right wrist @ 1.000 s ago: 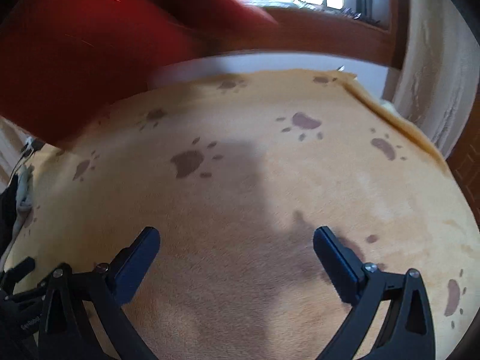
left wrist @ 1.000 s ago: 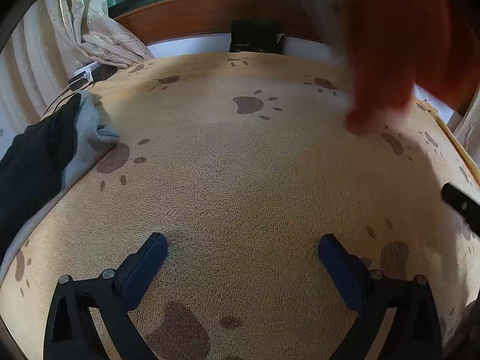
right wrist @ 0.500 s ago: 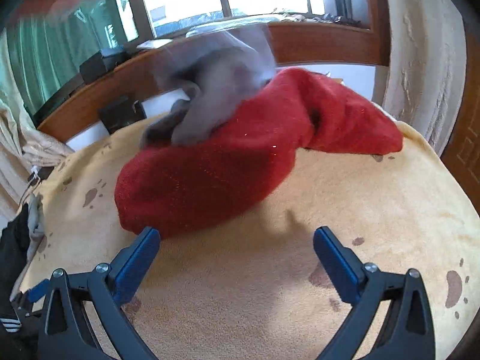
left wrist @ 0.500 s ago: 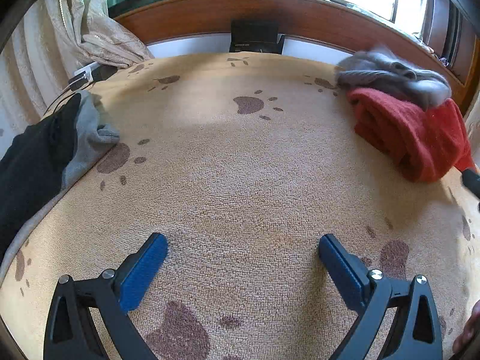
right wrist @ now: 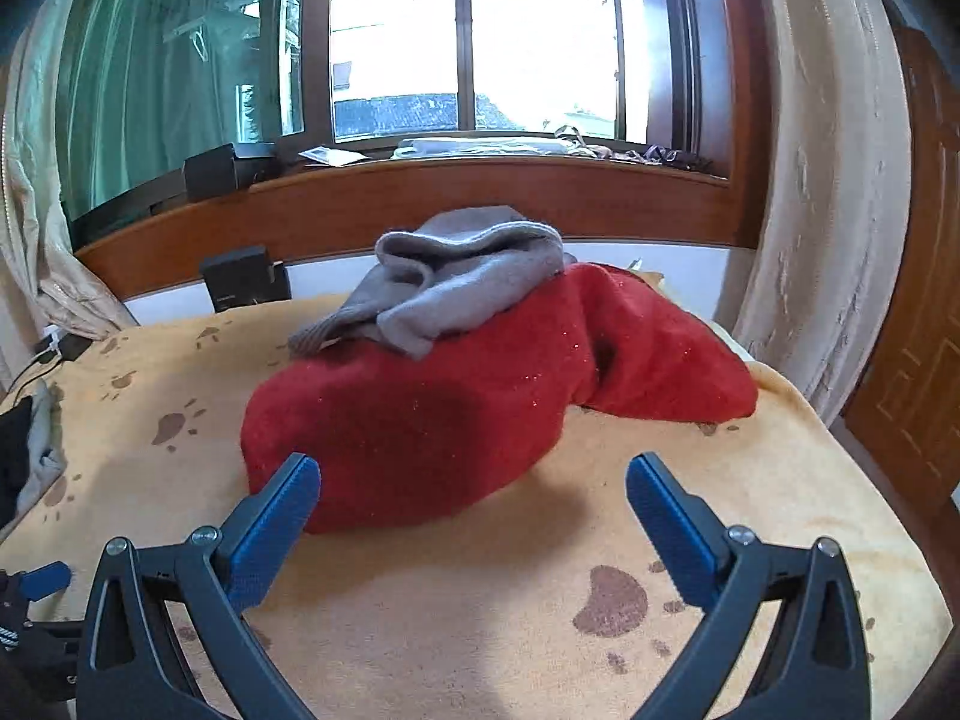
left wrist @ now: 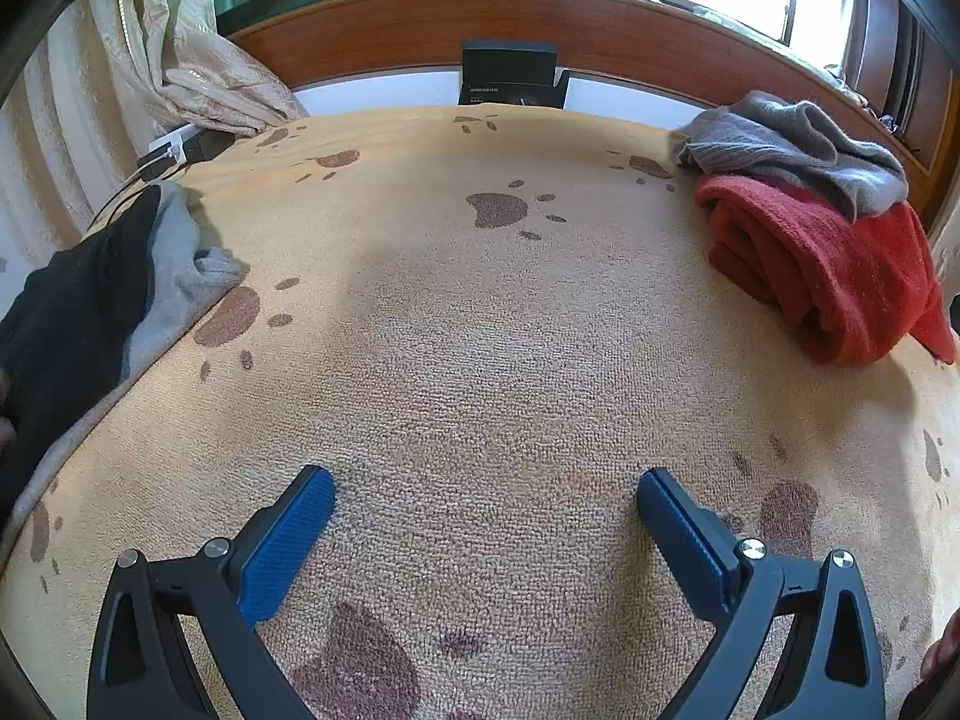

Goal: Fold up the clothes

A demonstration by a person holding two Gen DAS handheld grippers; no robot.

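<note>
**Red and grey garments heaped on the paw-print blanket, both tools empty**

A bunched red sweater (right wrist: 456, 420) lies on the paw-print blanket (right wrist: 750, 510) that covers the bed, its long axis running from the blanket's front-left toward the back-right corner in the right wrist view, with one thick rounded end pointing at the camera. A crumpled grey sweater (right wrist: 456, 282) sits on top of the red one, toward the wooden headboard (right wrist: 540, 192) side. In the left wrist view the same pile, red sweater (left wrist: 822, 270) under grey sweater (left wrist: 792, 150), lies at the blanket's far right edge, close to the headboard.

At the opposite edge of the blanket, a black garment (left wrist: 66, 324) rests over a light grey garment (left wrist: 174, 276). A black box (left wrist: 510, 75) stands against the headboard.

The right hand-held gripper (right wrist: 474, 486) is spread wide and grips nothing; its left finger overlaps the near end of the red sweater in view, but contact cannot be told. The left hand-held gripper (left wrist: 486, 498) is likewise spread wide and empty, over bare blanket, well apart from the pile.
</note>
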